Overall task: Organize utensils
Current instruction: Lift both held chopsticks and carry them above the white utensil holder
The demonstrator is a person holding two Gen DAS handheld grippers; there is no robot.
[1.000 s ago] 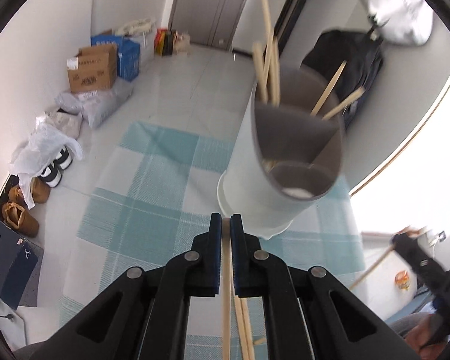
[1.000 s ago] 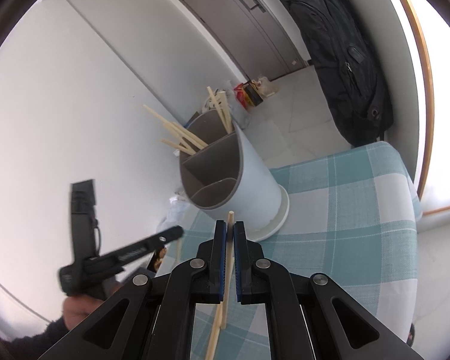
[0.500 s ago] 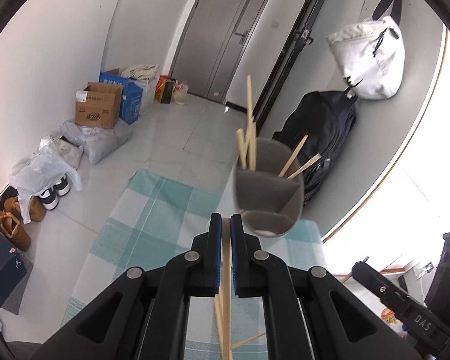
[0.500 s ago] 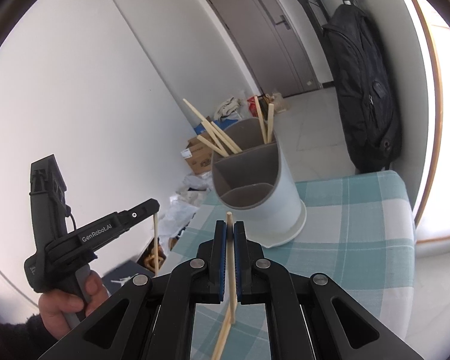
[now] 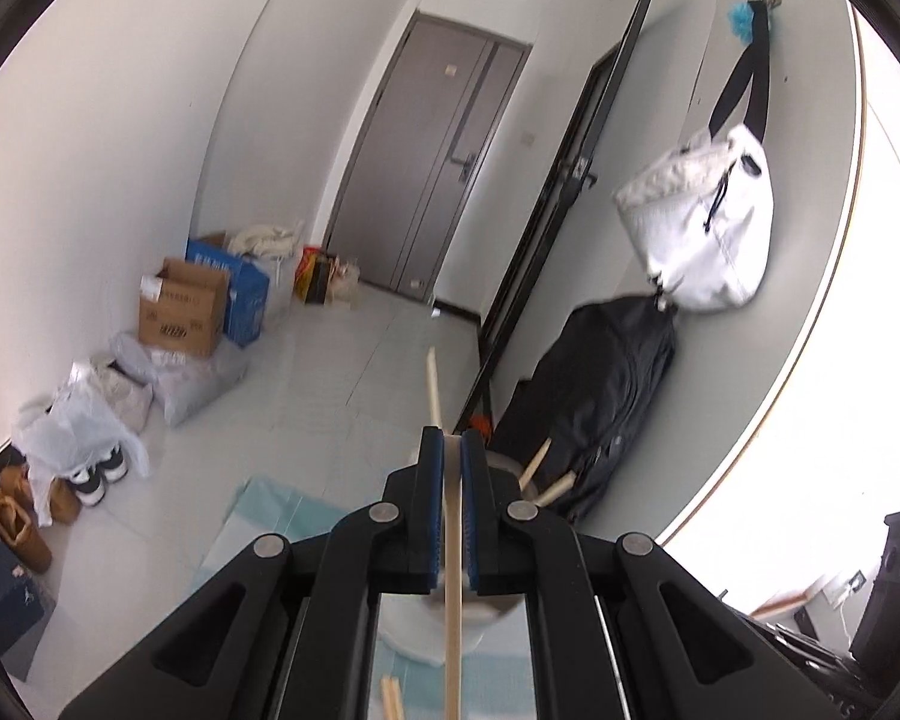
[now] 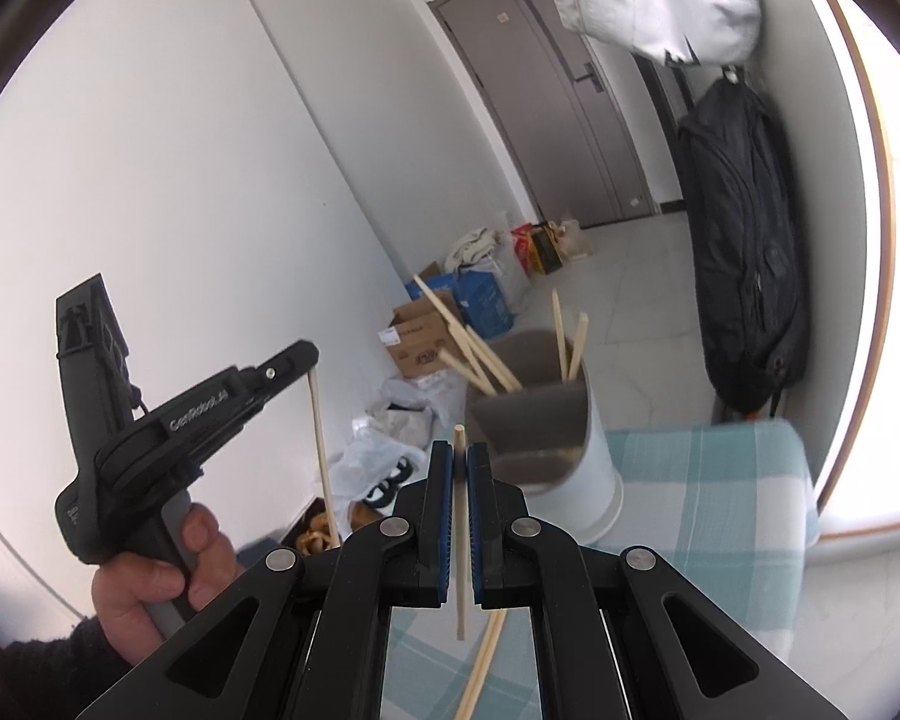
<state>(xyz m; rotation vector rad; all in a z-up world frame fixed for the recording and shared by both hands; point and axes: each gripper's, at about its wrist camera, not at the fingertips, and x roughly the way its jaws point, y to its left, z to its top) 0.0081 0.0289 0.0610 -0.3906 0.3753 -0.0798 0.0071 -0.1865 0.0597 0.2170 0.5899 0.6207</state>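
Left gripper [image 5: 452,456]: jaws closed on a single wooden chopstick [image 5: 435,387], which runs between the blue pads and juts out past the fingertips. In the right wrist view the same gripper [image 6: 309,360] is held up at the left in a hand [image 6: 150,576], its chopstick hanging down from the tip.

Right gripper [image 6: 460,461]: jaws closed on a second chopstick [image 6: 460,540], held nearly upright, its top end just above the pads, its lower end free.

Utensil holder [image 6: 561,450]: white cylinder with grey inner dividers, standing on the checked tablecloth [image 6: 720,498] just beyond the right gripper. Several chopsticks lean in its rear compartments; the front compartment's contents cannot be made out.

Loose chopstick [image 6: 486,660]: lying on the cloth below the right gripper. Two more ends [image 5: 392,697] lie on the cloth below the left gripper.

Background: grey door [image 5: 426,180], cardboard boxes [image 5: 180,315], black backpack [image 6: 744,240], white bag [image 5: 702,228].
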